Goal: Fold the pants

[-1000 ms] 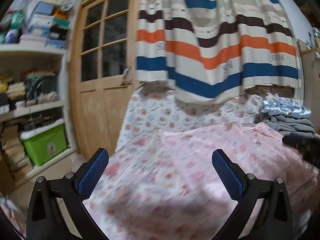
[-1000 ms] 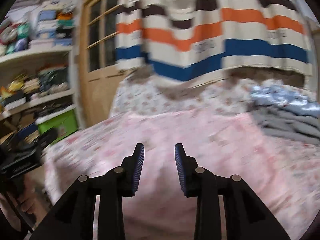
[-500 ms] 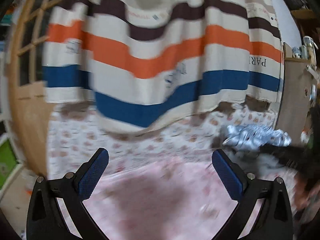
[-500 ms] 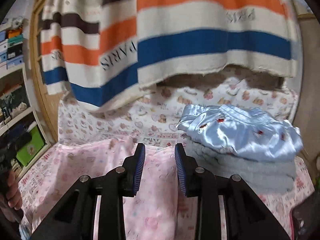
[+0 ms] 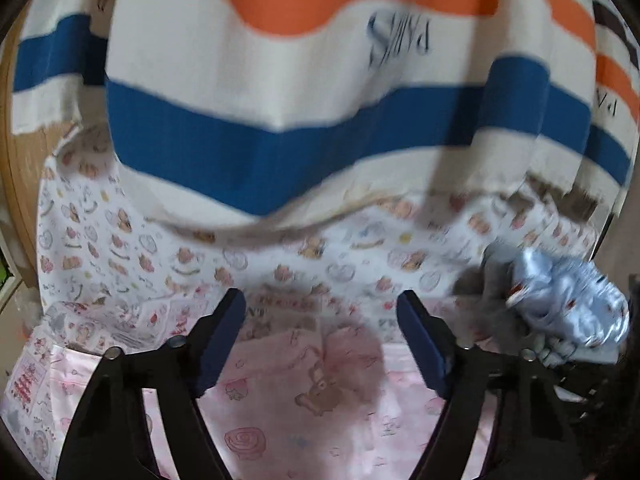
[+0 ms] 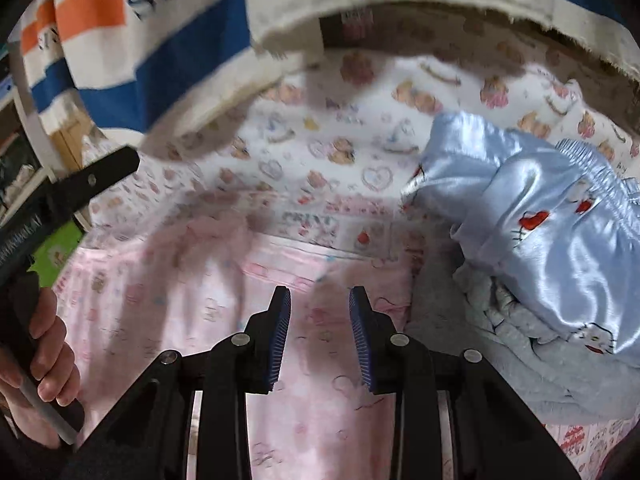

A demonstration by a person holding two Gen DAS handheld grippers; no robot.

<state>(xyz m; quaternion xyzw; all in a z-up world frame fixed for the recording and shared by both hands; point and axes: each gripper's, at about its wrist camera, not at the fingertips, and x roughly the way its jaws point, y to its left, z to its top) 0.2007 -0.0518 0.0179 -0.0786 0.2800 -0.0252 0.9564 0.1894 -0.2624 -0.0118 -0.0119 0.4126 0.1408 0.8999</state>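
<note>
Shiny light-blue satin pants point(image 6: 536, 216) with small red prints lie crumpled on top of a pile of grey clothes point(image 6: 516, 352) at the right of the bed. In the left wrist view the pants point(image 5: 568, 300) show at the far right. My right gripper point(image 6: 320, 336) is open and empty, low over the pink printed sheet point(image 6: 224, 320), left of the pile. My left gripper point(image 5: 322, 336) is open wide and empty, over the same pink sheet point(image 5: 320, 400). The left gripper's body point(image 6: 60, 200) and the hand on it show at the left edge of the right wrist view.
A striped orange, blue and white cloth point(image 5: 300, 112) hangs above the far side of the bed. A white cartoon-print sheet point(image 5: 160, 256) covers the back. A wooden door frame point(image 5: 16, 184) and a green bin point(image 6: 56, 248) stand at the left.
Both grippers have moved forward and to the right toward the back of the bed, so the blue pants and grey pile are closer. The left jaws have narrowed a little.
</note>
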